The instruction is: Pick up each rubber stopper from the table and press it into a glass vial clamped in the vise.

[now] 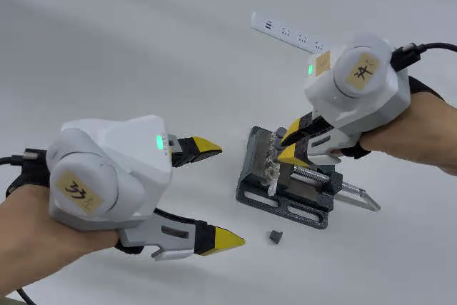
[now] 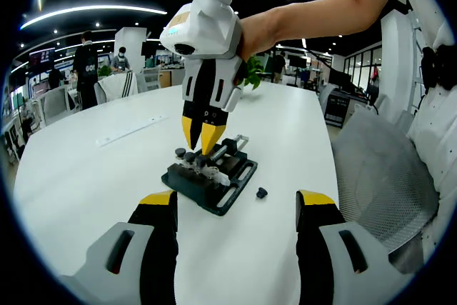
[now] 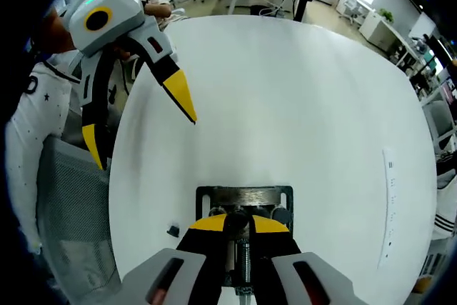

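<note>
The left claw (image 1: 218,192) hovers over the bench (image 1: 143,48) at the left with its yellow-tipped jaws spread wide and nothing between them. In the left gripper view the same claw (image 2: 237,201) points toward the vise.

Right of it, one loose rubber stopper (image 1: 275,236) lies on the bench just beside the near edge of the vise (image 1: 285,194) but not touching it. It is small, dark and stubby. It is too small to tell which way its long axis runs. It shows again in the left gripper view (image 2: 262,192) and the right gripper view (image 3: 173,231).

The dark metal vise sits flat, its screw running out toward the lower right in the head view. Glass vials (image 1: 271,169) stand upright between its plates. In the left gripper view some (image 2: 187,155) carry dark round tops.

The right claw (image 1: 290,143) points steeply down over the vials. Its jaws are drawn close with a narrow gap, and I cannot tell whether a stopper is pinched there. Its own view (image 3: 239,223) looks straight down onto the vise (image 3: 243,194).

A white power strip (image 1: 285,32) lies further back.
</note>
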The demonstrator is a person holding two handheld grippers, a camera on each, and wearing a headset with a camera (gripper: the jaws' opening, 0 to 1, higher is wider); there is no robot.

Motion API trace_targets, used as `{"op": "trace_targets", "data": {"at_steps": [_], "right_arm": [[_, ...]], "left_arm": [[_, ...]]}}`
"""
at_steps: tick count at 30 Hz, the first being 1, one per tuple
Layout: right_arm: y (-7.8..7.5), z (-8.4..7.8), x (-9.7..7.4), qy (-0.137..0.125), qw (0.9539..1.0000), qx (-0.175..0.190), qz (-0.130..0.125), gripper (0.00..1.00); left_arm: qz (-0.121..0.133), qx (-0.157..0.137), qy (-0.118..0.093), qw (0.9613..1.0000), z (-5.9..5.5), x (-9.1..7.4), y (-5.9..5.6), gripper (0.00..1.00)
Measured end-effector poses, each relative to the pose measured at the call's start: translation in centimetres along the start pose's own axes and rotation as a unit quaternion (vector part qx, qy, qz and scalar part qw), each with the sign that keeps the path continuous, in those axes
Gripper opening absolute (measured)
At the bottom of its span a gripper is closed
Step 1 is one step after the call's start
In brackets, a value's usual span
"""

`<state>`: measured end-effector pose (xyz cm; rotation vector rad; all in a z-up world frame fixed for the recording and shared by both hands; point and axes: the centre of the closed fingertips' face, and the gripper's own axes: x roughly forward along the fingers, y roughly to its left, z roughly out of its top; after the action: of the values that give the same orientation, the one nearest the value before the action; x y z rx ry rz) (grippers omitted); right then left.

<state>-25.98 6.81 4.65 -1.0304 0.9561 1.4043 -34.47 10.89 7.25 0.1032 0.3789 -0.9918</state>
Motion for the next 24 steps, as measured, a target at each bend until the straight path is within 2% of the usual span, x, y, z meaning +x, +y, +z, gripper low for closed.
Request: {"op": "trace_targets", "data": {"at_steps": [4,6,13,24], "right_arm": [[-0.5,-0.5,-0.2,-0.005,0.9999,0.007,-0.008,0.02],[-0.3,-0.7,-0.2,-0.008,0.9999,0.01,-0.008,0.0],[-0.1,-0.6,0.1,-0.019,0.9996,0.018,-0.005,0.0],[0.1,-0.8,0.8,-0.022,0.9995,0.021,-0.001,0.0]], "left_arm": [[-0.001,0.0,0.0,1.0,0.0,0.0,0.0,0.66],[-0.002,0.001,0.0,1.0,0.1,0.0,-0.1,0.66],[-0.006,0.003,0.003,1.0,0.0,0.0,-0.3,0.66],[-0.011,0.006,0.006,0.9999,0.3,0.2,-0.7,0.66]]}}
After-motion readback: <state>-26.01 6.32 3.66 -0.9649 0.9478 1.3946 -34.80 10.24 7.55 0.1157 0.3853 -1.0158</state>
